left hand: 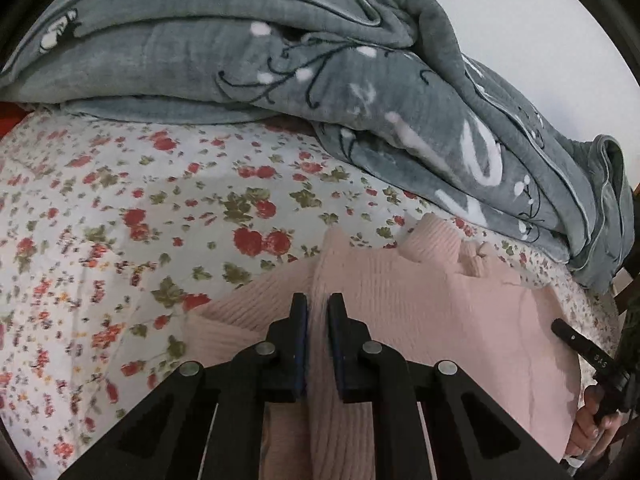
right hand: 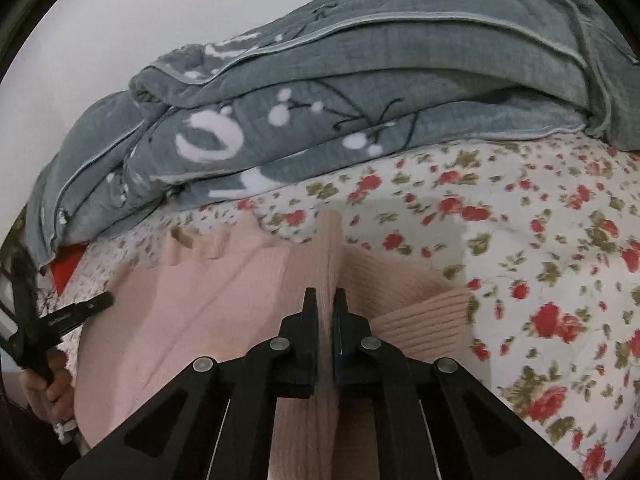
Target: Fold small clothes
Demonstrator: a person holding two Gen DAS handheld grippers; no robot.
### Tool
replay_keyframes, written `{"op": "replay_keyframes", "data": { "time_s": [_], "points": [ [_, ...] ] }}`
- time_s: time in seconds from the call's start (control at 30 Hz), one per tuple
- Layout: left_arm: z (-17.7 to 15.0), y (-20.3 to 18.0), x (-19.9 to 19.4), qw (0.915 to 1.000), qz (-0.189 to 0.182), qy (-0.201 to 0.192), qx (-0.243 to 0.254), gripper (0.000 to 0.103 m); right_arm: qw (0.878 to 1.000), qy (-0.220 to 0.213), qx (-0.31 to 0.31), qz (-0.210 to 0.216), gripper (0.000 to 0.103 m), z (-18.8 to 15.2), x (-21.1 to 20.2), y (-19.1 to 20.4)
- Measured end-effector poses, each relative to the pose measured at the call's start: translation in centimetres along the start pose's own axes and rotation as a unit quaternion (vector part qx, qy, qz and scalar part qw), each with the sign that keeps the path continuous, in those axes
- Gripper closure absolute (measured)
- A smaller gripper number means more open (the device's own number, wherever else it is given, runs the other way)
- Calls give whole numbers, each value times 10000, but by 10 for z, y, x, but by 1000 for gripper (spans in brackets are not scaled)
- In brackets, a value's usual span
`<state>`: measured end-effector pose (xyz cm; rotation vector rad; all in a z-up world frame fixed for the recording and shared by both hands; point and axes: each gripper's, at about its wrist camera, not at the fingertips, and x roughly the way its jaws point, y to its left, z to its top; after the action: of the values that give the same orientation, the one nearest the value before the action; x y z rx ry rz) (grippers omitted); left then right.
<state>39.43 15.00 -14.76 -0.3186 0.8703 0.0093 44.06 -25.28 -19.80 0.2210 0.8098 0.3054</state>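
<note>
One floral bedsheet [left hand: 120, 208] under grey quilt [left hand: 280, 80].

My left wrist camera looks steeply down along my left claw [left hand: 318, 308], close over the pink sweater [left hand: 440, 304]. My right wrist camera does likewise over my right claw [right hand: 324, 304]. Both views share the sweater, floral bed sheet [left hand: 120, 208] and grey blanket [left hand: 200, 52].

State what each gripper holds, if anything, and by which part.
Both hold the pink ribbed knit sweater. The left gripper and the right gripper are each shut on a raised fold of its fabric, near opposite sides.
</note>
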Motion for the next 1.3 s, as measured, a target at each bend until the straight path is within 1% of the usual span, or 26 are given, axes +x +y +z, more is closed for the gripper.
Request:
{"op": "replay_keyframes", "data": {
  "time_s": [0.07,0.1,0.13,0.2,0.23,0.27,0.33,0.37,0.43,0.47,0.5,0.57,0.6,0.67,0.73,0.87,1.03,1.17,1.2,1.23,1.27,1.3],
  "points": [
    [-3,-1,-9,10000,30,21,93,91,9996,232,-35,-163,96,-2,7,2],
    [-5,-1,-13,9999,40,24,125,91,9995,251,-67,-202,95,-2,4,3],
    [-6,0,-18,9999,49,21,157,90,9996,227,-63,-175,92,-2,-2,4],
    [-12,4,-32,9998,49,-7,216,80,9998,36,-146,-157,77,-4,-23,6],
    [-15,6,-36,9997,44,-10,231,79,9997,-46,-187,-164,61,-5,-32,7],
    [-20,9,-43,9998,-6,-17,213,78,9995,-125,-244,-182,50,-8,-41,9],
    [-28,14,-51,9998,-128,-4,171,78,9987,-223,-375,-254,48,-15,-59,10],
    [-33,16,-54,9997,-211,10,149,75,9985,-232,-413,-289,46,-20,-65,10],
    [-45,20,-60,9993,-350,3,86,52,9985,-187,-418,-306,44,-29,-72,7],
    [-49,20,-61,9991,-407,-59,62,37,9988,-167,-366,-266,44,-35,-75,4],
    [-55,22,-65,9987,-474,-173,39,38,9990,-150,-331,-243,44,-38,-76,2],
    [-61,23,-65,9989,-409,-207,9,38,9993,-71,-291,-224,44,-49,-77,-3],
    [-63,24,-63,9990,-408,-184,-27,38,9993,-60,-282,-229,44,-53,-76,-5],
    [-66,26,-57,9985,-527,-108,-73,38,9993,-34,-272,-243,44,-60,-75,-8],
    [-67,26,-49,9986,-519,-6,-55,38,9995,19,-251,-192,44,-63,-73,-11],
    [-70,29,-35,9985,-520,95,-110,35,9998,83,-164,-98,44,-63,-67,-15],
    [-65,35,-25,9974,-659,31,-303,35,9995,304,-63,85,42,-60,-51,-16],
    [-63,36,-20,9972,-672,-1,-314,35,9985,436,221,228,42,-53,-36,-18],
    [-63,35,-20,9974,-657,-16,-304,42,9985,453,228,222,42,-51,-31,-17],
    [-63,35,-21,9974,-653,-36,-294,49,9986,433,217,221,49,-51,-29,-16],
    [-63,34,-20,9967,-752,-18,-310,64,9987,421,192,225,65,-50,-28,-14],
    [-62,35,-19,9950,-922,45,-375,77,9983,435,176,346,70,-50,-27,-13]
  ]
}}
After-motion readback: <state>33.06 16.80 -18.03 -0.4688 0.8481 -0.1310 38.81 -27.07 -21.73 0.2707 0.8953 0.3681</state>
